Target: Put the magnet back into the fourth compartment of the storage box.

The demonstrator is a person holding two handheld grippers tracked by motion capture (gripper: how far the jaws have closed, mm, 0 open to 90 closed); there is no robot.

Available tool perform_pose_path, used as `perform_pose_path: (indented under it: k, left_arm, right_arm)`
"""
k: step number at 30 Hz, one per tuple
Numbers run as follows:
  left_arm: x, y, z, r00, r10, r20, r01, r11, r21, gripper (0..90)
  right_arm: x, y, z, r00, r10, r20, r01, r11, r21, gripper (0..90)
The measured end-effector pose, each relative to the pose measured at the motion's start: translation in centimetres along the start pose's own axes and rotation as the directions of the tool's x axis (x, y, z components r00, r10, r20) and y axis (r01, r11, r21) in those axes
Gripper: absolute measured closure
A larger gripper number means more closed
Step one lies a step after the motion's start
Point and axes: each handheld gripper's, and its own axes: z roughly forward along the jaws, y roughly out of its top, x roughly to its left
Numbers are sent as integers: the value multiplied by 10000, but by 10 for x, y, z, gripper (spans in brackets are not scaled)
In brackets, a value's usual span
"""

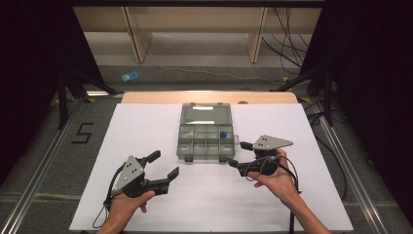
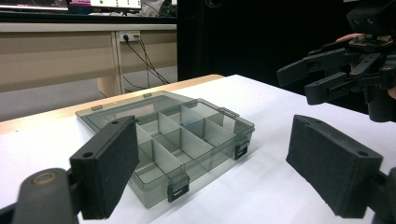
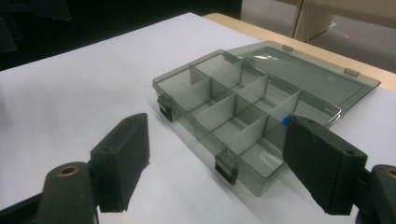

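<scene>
Left gripper (image 1: 164, 165) sits near the table's front edge, left of centre, jaws spread wide with nothing between them. It points up and right toward the box but stays well apart from it.

Right gripper (image 1: 234, 154) is at the box's front-right corner, jaws also wide open and empty. It's clearly the nearer of the two, just beside the front wall. In the right gripper view the two front latches (image 3: 226, 169) face the jaws, and the box lies ahead and slightly left of the jaw line.

Compartment box (image 1: 185, 146) is smoky clear plastic, mid-table on the white sheet (image 1: 97, 204). Its long axis runs left-right across the table. The lid (image 1: 205, 113) is hinged at the far side and lies flat open behind the tray.

A small blue part (image 1: 223, 134) sits in the far-right compartment. The other cells look empty.

No brand or label is legible on the box. The only readable mark is a "5" (image 1: 83, 132) taped on the floor, far left.
</scene>
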Motion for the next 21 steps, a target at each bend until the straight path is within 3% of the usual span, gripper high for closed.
perform_pose_path:
  k: [10,21]
  left_arm:
    - [-1,-1,0,10000,10,29,-10,10000,87,160]
    - [-1,-2,1,9999,23,103,-24,9999,137,160]
  right_arm:
    - [7,-7,-10,9999,99,96,-92,9979,-643,221]
    - [11,-16,-23,9995,299,116,-288,9962,-827,205]
